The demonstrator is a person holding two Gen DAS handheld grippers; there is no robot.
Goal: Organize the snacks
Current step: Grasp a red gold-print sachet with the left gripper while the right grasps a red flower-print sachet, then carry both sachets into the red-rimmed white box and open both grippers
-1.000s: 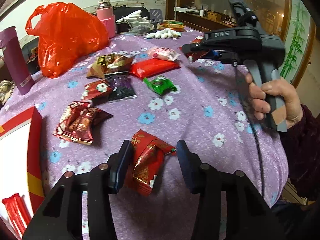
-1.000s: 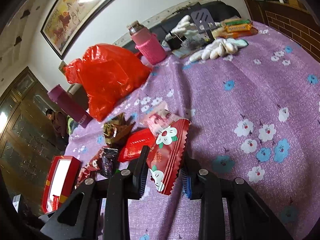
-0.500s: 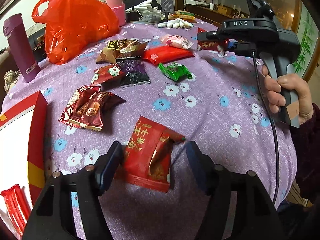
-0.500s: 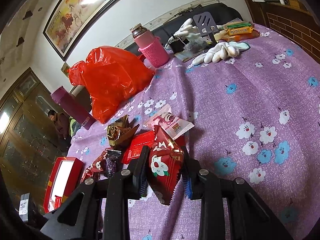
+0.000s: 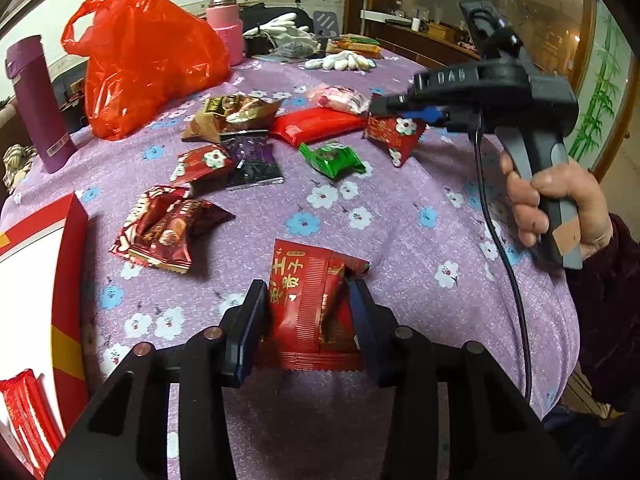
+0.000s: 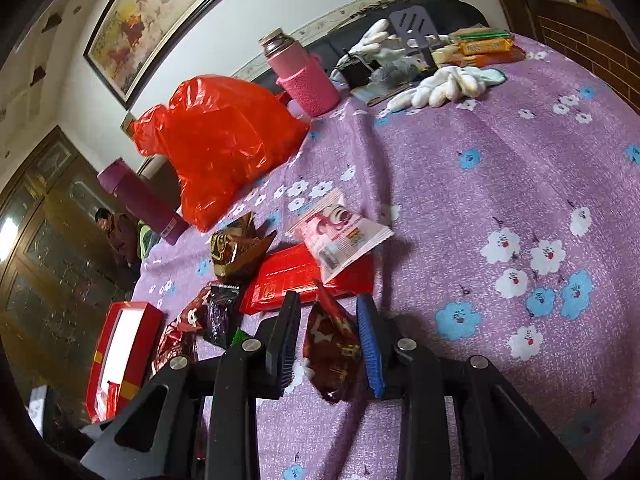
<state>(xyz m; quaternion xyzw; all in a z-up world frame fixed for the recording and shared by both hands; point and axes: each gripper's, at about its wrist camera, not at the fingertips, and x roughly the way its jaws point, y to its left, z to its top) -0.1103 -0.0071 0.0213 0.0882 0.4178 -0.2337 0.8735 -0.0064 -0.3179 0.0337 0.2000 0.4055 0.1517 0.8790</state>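
A red packet with gold characters point(image 5: 304, 300) lies on the purple flowered tablecloth point(image 5: 400, 240). My left gripper point(image 5: 308, 292) is closing on it, and both pads touch its sides. My right gripper point(image 6: 329, 300) is shut on a red snack packet with white flowers point(image 6: 332, 348). In the left wrist view that packet point(image 5: 394, 136) hangs from the right gripper point(image 5: 384, 106) above the cloth. More snacks lie between them: a green packet point(image 5: 332, 158), a flat red packet point(image 5: 320, 126), a pink-white packet point(image 5: 340, 98) and dark red packets point(image 5: 164, 228).
A red box with a white inside point(image 5: 68, 280) stands open at the left edge, with a red packet in it. An orange plastic bag point(image 5: 144, 64), a purple bottle point(image 5: 36, 104), a pink flask point(image 5: 224, 28) and white gloves point(image 5: 340, 62) line the far side. A hand point(image 5: 556, 200) grips the right handle.
The left jaws opened wide, the gold-lettered packet dropped flat on the cloth, and the jaws have closed in on it again. The right gripper's packet has swung edge-on.
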